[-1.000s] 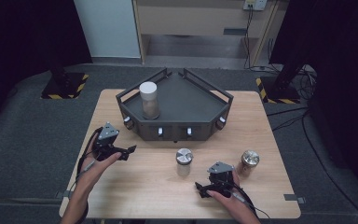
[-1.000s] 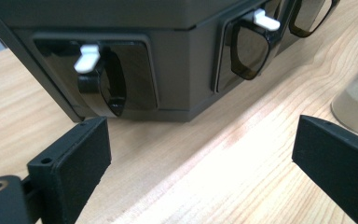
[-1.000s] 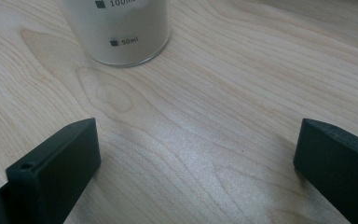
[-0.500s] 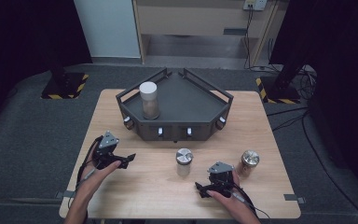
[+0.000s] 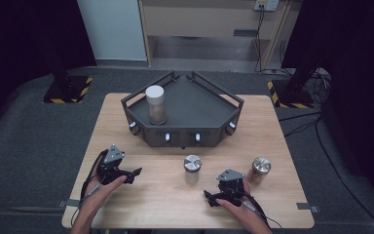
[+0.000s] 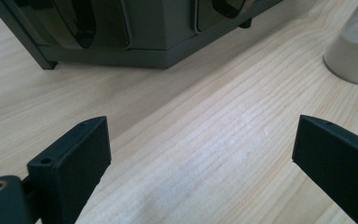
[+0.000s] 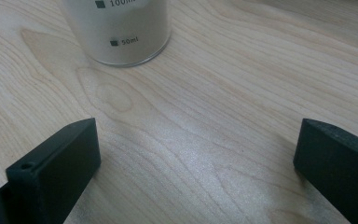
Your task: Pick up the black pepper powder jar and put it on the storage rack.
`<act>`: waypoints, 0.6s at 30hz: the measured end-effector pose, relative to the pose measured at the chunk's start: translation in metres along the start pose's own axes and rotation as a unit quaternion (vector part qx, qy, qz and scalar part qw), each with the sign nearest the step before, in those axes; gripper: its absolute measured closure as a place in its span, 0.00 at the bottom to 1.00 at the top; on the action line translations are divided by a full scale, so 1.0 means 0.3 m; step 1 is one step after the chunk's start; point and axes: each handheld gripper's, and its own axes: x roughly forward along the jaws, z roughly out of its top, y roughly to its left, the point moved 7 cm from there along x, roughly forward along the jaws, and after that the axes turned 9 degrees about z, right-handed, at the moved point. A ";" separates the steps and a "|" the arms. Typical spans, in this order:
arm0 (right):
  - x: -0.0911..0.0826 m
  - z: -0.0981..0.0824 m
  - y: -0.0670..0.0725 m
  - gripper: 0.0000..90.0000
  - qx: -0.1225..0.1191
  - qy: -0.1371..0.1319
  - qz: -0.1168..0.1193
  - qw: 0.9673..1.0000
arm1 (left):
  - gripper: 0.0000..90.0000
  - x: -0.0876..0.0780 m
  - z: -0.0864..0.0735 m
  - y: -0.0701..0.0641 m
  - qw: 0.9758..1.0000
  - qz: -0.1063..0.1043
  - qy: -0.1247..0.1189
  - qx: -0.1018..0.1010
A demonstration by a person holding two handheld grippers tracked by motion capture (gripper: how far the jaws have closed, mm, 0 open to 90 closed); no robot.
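We read "100ml" and "50ml" marks on the clear graduated jar of pale powder (image 7: 118, 29), upper left of the right gripper view. Left gripper (image 6: 200, 154) jaws spread wide over the light wooden table (image 6: 205, 126); right gripper (image 7: 198, 161) likewise released. Dark grey angular metal tray (image 5: 185, 109) sits centre frame in the high view, with a white-capped jar (image 5: 156, 104) inside at its left.

Three jars and a dark tray on the wooden table

A dark angular tray (image 5: 209, 114) is sitting at the far middle of the table, and a tall jar with a white lid (image 5: 155, 104) is standing upright inside it, at its left part. Two shorter jars are standing upright on the bare wood nearer the person — a silver-lidded jar (image 5: 192, 168) holding pale powder just in front of the tray, and a bronze-lidded jar (image 5: 260, 169) to its right, well apart.
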 end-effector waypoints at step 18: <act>0.000 -0.001 0.002 0.01 0.001 0.000 -0.001 1.000 | 0.03 -0.053 -0.066 -0.090 1.000 0.002 0.015 0.003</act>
